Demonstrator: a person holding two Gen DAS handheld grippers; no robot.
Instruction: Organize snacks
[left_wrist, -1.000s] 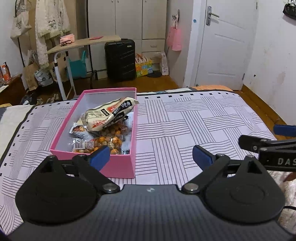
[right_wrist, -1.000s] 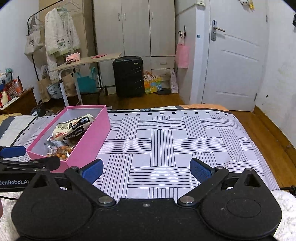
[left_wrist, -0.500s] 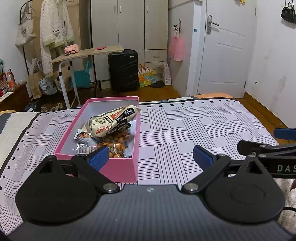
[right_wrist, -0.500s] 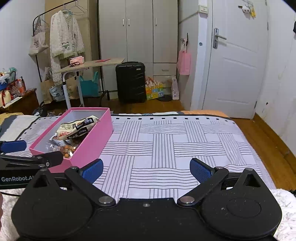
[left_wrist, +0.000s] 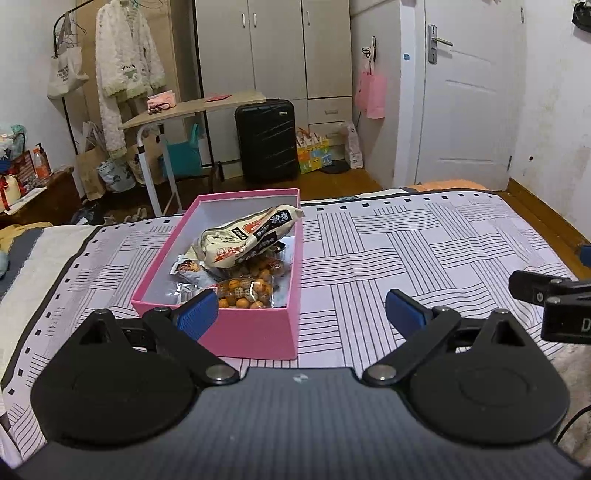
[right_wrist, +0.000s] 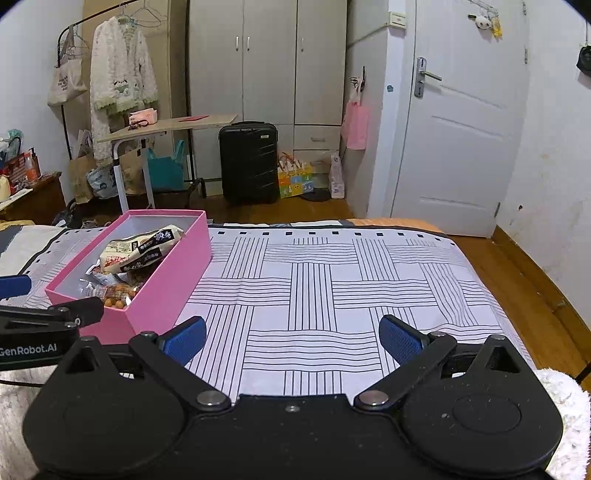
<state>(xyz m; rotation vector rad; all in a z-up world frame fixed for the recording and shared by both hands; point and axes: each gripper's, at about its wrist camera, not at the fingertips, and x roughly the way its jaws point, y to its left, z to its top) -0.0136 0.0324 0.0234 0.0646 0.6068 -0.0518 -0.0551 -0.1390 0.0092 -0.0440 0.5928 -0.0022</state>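
A pink box (left_wrist: 255, 332) stands on the striped bedspread (left_wrist: 406, 258) and holds several snack packs: a large white bag (left_wrist: 247, 236) lies on top, and clear packs of orange nuts (left_wrist: 243, 291) lie at the near end. The box also shows in the right wrist view (right_wrist: 166, 288), at the left. My left gripper (left_wrist: 299, 314) is open and empty, just short of the box's near end. My right gripper (right_wrist: 291, 339) is open and empty over bare bedspread, to the right of the box.
The bed ends at the far side, with wooden floor (right_wrist: 517, 266) beyond and to the right. A black suitcase (left_wrist: 266, 140), a side table (left_wrist: 192, 107), a clothes rack (left_wrist: 125, 66), wardrobes and a white door (right_wrist: 461, 129) stand behind.
Both grippers have drawn back and tilted up a little, so the box and bed sit lower in both views. Both stay open and empty.
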